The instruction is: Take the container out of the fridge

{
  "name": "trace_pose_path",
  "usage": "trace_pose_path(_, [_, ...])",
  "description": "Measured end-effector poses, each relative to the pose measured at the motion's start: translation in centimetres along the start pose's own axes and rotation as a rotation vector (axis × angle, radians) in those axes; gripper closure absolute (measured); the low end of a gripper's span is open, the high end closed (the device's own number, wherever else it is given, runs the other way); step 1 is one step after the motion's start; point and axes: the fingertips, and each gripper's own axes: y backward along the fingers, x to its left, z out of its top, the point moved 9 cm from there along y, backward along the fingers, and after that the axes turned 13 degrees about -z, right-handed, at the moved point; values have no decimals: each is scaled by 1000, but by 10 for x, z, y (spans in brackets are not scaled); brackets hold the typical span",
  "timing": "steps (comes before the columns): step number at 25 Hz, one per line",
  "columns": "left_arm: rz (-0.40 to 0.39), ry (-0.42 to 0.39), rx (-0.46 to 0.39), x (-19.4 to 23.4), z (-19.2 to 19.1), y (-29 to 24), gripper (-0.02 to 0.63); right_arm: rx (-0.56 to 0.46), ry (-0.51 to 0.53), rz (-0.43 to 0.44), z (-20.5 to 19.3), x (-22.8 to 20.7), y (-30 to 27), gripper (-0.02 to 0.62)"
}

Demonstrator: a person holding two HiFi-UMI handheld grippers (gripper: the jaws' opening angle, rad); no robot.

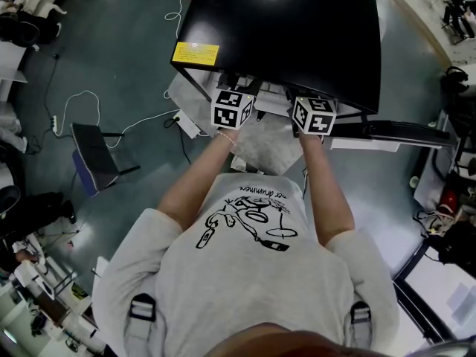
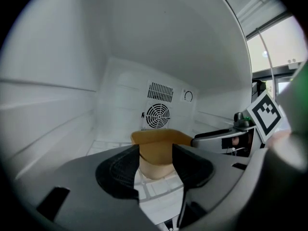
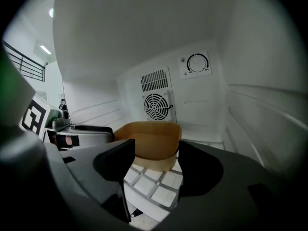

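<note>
The person stands at a black fridge (image 1: 297, 36) and both arms reach in under its top edge. A yellow label (image 1: 195, 53) sits on the fridge top near its left corner.

The container (image 2: 156, 150) is a tan, open-topped tub. It stands upright on the white grid shelf (image 3: 149, 182) inside the fridge, in front of the back wall. That wall carries a round fan grille (image 3: 158, 106) and a dial (image 3: 197, 63).

Left gripper (image 2: 155, 165): the jaws stand wide apart. The container's near wall shows in the gap between the dark pads. The left gripper view does not show either pad pressing on it.

Right gripper (image 3: 154, 160): the jaws stand wide apart. The container lies just beyond the tips, and bare shelf grid shows between the pads. Nothing is gripped.

In each gripper view the other gripper appears just beside the container, at rim height. Contact there cannot be confirmed.
</note>
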Motion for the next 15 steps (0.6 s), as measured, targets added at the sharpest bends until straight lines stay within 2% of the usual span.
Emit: trace_pose_path(15, [-15, 25, -31, -2, 2, 4, 382, -1, -6, -2, 0, 4, 11, 325])
